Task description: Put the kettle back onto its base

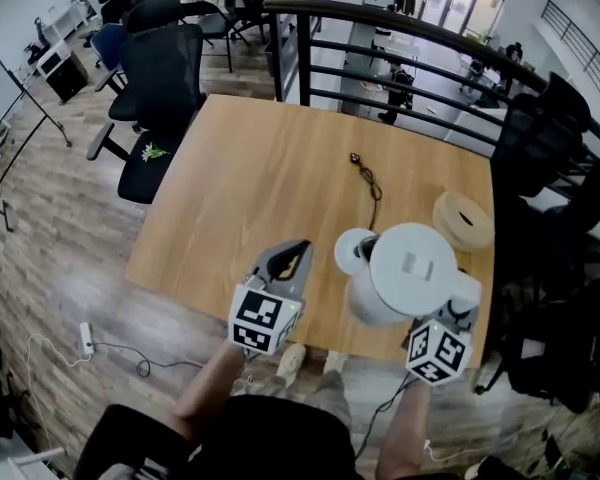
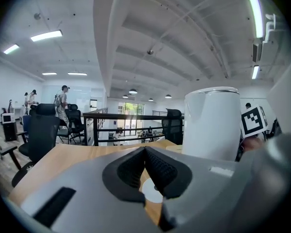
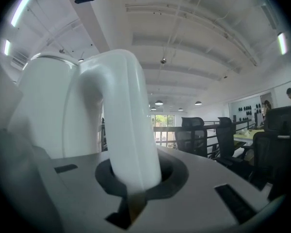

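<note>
- The right gripper (image 3: 136, 178) pinches the white kettle (image 1: 405, 273) by its handle (image 3: 123, 120).
- The left gripper (image 2: 145, 159) is pressed together, empty, with the kettle to its right.
- The round base (image 1: 352, 251) lies just ahead of the left gripper.

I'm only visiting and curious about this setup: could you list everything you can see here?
white plastic electric kettle: one, white, near right part of the table, gripped by its handle
round white kettle base: one, white, on the table left of the kettle, partly hidden
thin black cord: one, black, mid-table
round beige disc with a slot: one, beige, near the table's right edge
light wooden table: one, tan
black office chairs: several, far left
black metal railing: one, beyond the table
left hand-held gripper: grey, shut, empty
right hand-held gripper: grey, shut on the kettle's handle
</note>
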Tool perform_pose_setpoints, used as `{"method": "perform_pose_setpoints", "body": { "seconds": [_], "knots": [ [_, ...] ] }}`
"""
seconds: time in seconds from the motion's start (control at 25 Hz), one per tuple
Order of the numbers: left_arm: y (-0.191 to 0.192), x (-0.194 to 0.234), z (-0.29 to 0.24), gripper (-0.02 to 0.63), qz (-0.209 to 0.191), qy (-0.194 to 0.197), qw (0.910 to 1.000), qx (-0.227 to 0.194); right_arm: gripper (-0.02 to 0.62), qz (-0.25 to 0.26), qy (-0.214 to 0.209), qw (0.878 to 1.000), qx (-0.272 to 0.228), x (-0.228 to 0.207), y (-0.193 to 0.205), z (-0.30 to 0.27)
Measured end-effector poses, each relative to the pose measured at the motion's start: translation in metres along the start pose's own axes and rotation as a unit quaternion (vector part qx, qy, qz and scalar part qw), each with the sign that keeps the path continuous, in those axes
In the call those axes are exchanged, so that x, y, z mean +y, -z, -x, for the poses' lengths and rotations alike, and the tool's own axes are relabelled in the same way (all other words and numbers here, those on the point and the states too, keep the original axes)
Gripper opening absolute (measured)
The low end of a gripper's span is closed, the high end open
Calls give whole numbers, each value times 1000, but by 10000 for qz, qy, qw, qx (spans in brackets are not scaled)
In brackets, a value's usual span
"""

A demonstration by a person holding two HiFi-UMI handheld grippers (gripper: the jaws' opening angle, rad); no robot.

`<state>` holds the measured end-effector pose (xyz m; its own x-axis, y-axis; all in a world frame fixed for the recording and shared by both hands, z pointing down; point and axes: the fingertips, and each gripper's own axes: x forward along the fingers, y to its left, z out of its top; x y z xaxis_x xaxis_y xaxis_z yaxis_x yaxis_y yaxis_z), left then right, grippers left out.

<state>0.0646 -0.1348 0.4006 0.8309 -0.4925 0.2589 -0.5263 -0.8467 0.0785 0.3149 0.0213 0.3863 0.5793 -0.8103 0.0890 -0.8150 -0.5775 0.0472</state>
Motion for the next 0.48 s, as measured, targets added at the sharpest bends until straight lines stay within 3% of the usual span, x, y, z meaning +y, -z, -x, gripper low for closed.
{"method": "perform_pose_setpoints", "body": {
  "seconds": [0.48],
  "knots": [
    [29, 32, -37, 3, 284, -666, 9972, 166, 26, -79, -645, 9976, -251, 31, 28, -86]
  ]
}}
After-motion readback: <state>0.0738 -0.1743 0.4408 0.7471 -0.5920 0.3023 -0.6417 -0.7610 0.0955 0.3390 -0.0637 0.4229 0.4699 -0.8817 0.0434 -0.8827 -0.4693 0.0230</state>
